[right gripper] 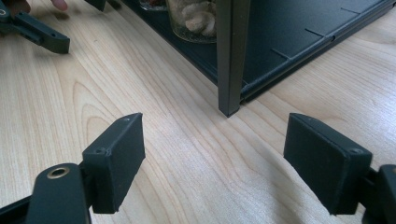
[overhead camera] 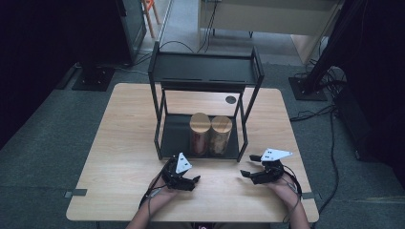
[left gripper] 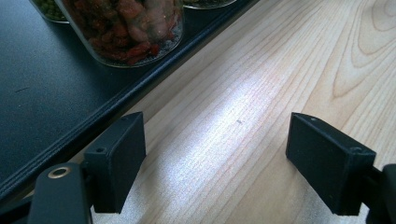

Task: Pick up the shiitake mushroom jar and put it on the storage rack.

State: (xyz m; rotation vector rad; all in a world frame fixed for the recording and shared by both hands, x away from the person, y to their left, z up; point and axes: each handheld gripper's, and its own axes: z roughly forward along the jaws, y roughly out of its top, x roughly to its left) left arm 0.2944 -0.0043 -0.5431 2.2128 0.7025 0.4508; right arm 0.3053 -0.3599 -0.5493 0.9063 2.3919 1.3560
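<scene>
Two glass jars with wooden lids, one [overhead camera: 200,133] beside the other [overhead camera: 221,134], stand on the bottom shelf [overhead camera: 174,138] of a black two-level rack [overhead camera: 205,71]. My left gripper [overhead camera: 191,182] rests on the table just in front of the rack. It is open, with bare wood between its jaws [left gripper: 215,154]. A jar of red pieces [left gripper: 130,28] stands close ahead of it on the shelf [left gripper: 46,93]. My right gripper [overhead camera: 247,165] lies by the rack's front right post [right gripper: 231,56]. It is open and holds nothing [right gripper: 215,158]. A jar of pale pieces [right gripper: 196,18] stands behind that post.
The wooden table [overhead camera: 129,143] has free room left and right of the rack. The rack's top shelf is bare, with thin posts at its corners. A round cable port [overhead camera: 231,99] sits behind the rack. The left gripper's jaw [right gripper: 42,32] lies at the far left of the right gripper view.
</scene>
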